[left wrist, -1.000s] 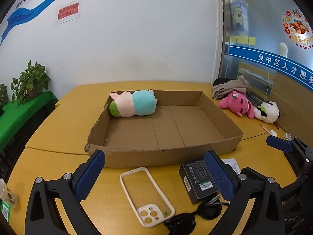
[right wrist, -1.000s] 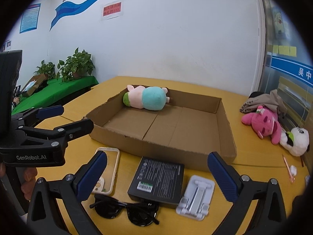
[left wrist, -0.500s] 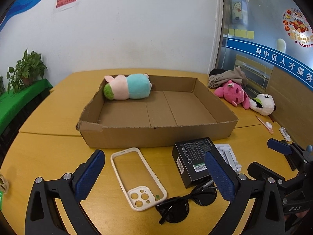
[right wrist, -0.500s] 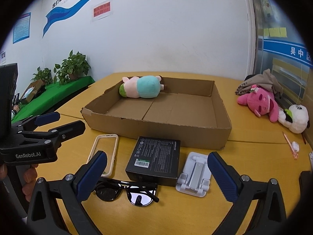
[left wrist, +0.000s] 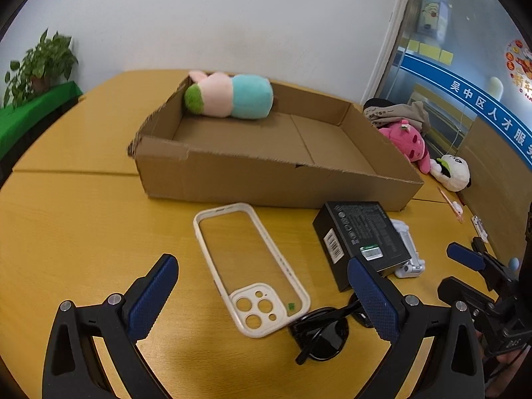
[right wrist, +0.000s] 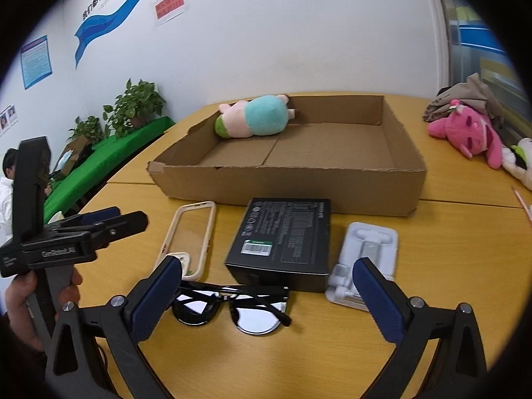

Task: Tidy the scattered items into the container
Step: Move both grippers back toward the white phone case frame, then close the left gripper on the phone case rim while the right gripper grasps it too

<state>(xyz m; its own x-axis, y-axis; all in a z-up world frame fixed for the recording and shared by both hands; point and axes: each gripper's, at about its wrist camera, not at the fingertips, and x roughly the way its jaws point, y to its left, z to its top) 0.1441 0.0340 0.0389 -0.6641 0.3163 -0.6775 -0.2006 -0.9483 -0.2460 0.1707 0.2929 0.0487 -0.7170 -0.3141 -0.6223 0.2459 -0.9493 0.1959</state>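
A shallow cardboard box (left wrist: pixel 252 179) (right wrist: pixel 299 184) lies on the yellow table with a pink-and-teal plush (left wrist: pixel 229 99) (right wrist: pixel 254 121) in its far left corner. In front of it lie a cream phone case (left wrist: pixel 249 266) (right wrist: pixel 189 236), a black carton (left wrist: pixel 360 239) (right wrist: pixel 284 239), a white phone stand (right wrist: pixel 364 261) (left wrist: pixel 407 249) and black sunglasses (right wrist: pixel 229 307) (left wrist: pixel 324 331). My left gripper (left wrist: pixel 262 294) is open, low over the phone case. My right gripper (right wrist: pixel 267 291) is open, just above the sunglasses.
A pink plush (right wrist: pixel 465 133) (left wrist: pixel 410 141), a white panda plush (left wrist: pixel 454 171) and a heap of grey cloth (right wrist: pixel 465 94) lie to the right of the box. Potted plants (right wrist: pixel 139 103) stand on a green-covered bench at the left. A hand (right wrist: pixel 20 302) holds the left gripper.
Both grippers have come down and forward toward the items in front of the box, which now look larger. Both stay open and hold nothing.
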